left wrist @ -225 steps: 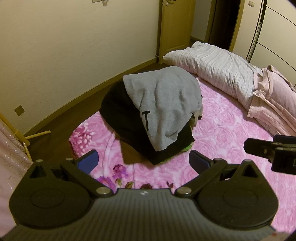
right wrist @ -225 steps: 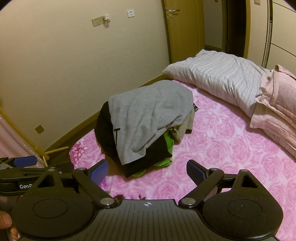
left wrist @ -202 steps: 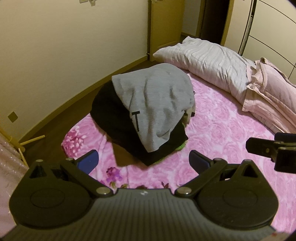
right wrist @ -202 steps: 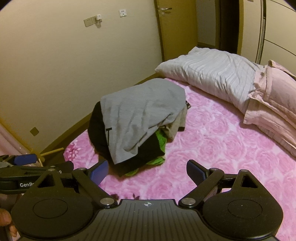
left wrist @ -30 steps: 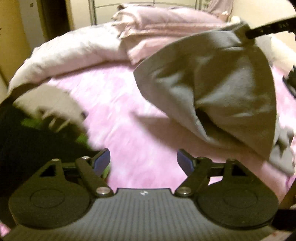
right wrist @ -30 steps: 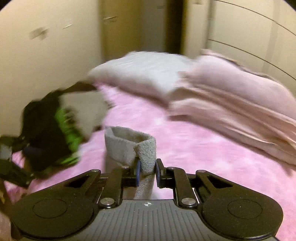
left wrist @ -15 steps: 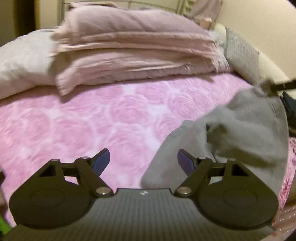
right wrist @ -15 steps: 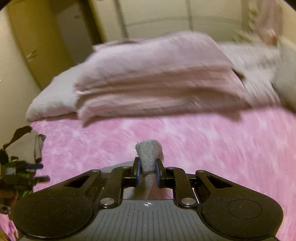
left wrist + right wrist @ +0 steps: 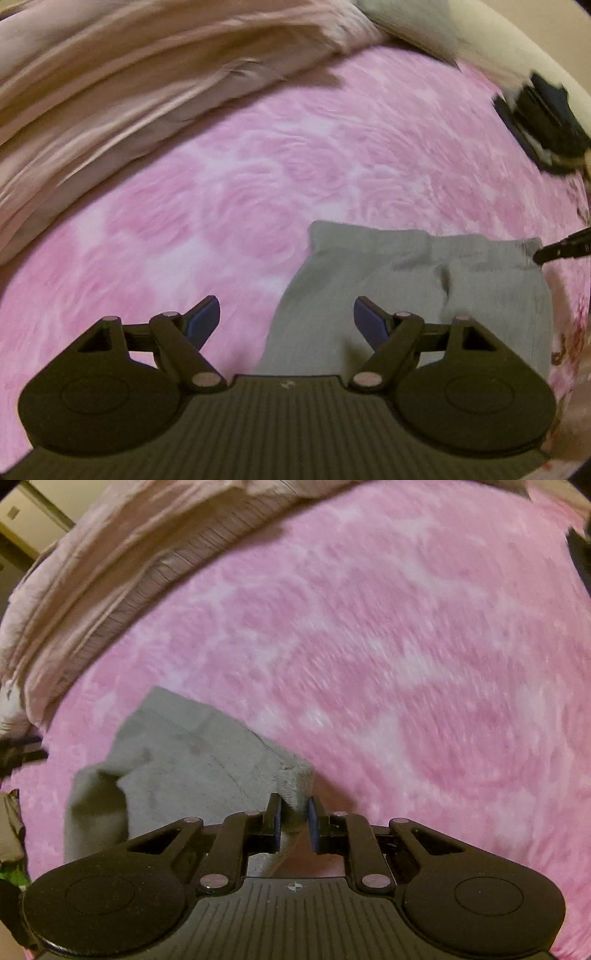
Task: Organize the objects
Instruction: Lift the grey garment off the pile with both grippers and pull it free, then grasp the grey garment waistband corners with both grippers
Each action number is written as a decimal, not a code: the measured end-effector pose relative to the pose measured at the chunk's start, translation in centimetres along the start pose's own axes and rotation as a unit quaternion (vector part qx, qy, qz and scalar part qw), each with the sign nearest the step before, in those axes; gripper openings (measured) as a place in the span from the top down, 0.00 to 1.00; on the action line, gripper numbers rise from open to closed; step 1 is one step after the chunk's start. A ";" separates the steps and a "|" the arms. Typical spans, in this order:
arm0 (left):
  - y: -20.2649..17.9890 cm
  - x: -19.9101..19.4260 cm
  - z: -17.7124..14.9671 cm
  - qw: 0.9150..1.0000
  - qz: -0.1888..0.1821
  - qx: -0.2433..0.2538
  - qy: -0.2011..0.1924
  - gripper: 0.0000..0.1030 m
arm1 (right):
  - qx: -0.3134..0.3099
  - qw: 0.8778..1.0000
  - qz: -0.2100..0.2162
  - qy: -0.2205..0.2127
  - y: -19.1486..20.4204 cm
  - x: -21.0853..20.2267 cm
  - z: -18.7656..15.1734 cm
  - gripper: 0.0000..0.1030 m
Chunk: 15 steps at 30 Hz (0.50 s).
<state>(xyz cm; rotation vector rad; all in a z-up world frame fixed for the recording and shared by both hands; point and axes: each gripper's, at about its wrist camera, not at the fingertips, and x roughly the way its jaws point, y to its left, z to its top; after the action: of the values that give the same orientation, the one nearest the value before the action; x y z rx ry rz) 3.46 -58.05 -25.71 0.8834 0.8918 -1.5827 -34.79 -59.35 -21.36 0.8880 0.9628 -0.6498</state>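
**Right wrist view: grey garment brought down onto the pink blanket**

Right wrist view showed the right gripper [image 9: 294,821] pinched narrow on a bunched edge of the grey garment [image 9: 192,760], the blue pads pressing the cloth from both sides. Half a second before, that cloth had hung from the jaws above the bed; now most of it lay spread on the pink blanket [image 9: 388,646], with one corner folded over at the left. The stacked pink quilts [image 9: 122,554] sat well apart, along the top edge.

From the left wrist, the left gripper [image 9: 286,321] stood wide with nothing between its pads, poised over the garment's near edge [image 9: 424,280]. The right gripper's tip [image 9: 561,249] showed at the cloth's far corner.

I judged the garment had been carried clear of the clothes heap and laid out, so smoothing or folding it looked like the next step.
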 end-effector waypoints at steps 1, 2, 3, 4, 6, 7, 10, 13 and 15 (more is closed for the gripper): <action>-0.2 1.5 0.7 1.000 -0.005 0.011 0.006 0.30 | 0.001 1.000 0.001 -0.003 -0.3 0.2 -0.4 0.90; -0.5 3.2 1.5 1.000 -0.011 0.018 0.015 0.31 | 0.003 1.000 0.002 -0.007 -0.8 0.6 -1.0 0.90; -0.6 4.9 2.2 0.999 -0.019 0.021 0.024 0.37 | 0.006 1.000 0.004 -0.010 -0.7 1.2 -1.2 0.89; -0.8 6.5 2.6 0.999 -0.028 0.022 0.033 0.45 | 0.010 1.000 0.006 -0.013 -0.8 1.9 -1.4 0.89; -1.4 9.3 3.3 0.997 -0.038 0.035 0.052 0.53 | 0.024 0.999 0.012 -0.017 -1.4 2.5 -2.2 0.79; -1.7 10.4 3.6 0.996 -0.040 0.044 0.059 0.54 | 0.030 0.999 0.019 -0.022 -1.6 2.6 -2.5 0.73; -2.6 13.1 4.0 0.994 -0.035 0.068 0.078 0.55 | 0.044 0.998 0.030 -0.042 -2.1 2.4 -3.3 0.42; -2.9 13.9 4.1 0.993 -0.038 0.079 0.077 0.58 | 0.056 0.997 0.030 -0.042 -2.3 2.9 -4.1 0.41; -3.0 13.7 4.2 0.993 -0.048 0.081 0.075 0.72 | 0.065 0.996 0.030 -0.045 -2.4 3.6 -4.4 0.42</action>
<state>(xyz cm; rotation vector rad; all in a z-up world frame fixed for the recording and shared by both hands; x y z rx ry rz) -2.12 -67.19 -35.76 1.1001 0.9317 -1.7067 -36.96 -57.03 -26.70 0.9912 0.8159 -0.7009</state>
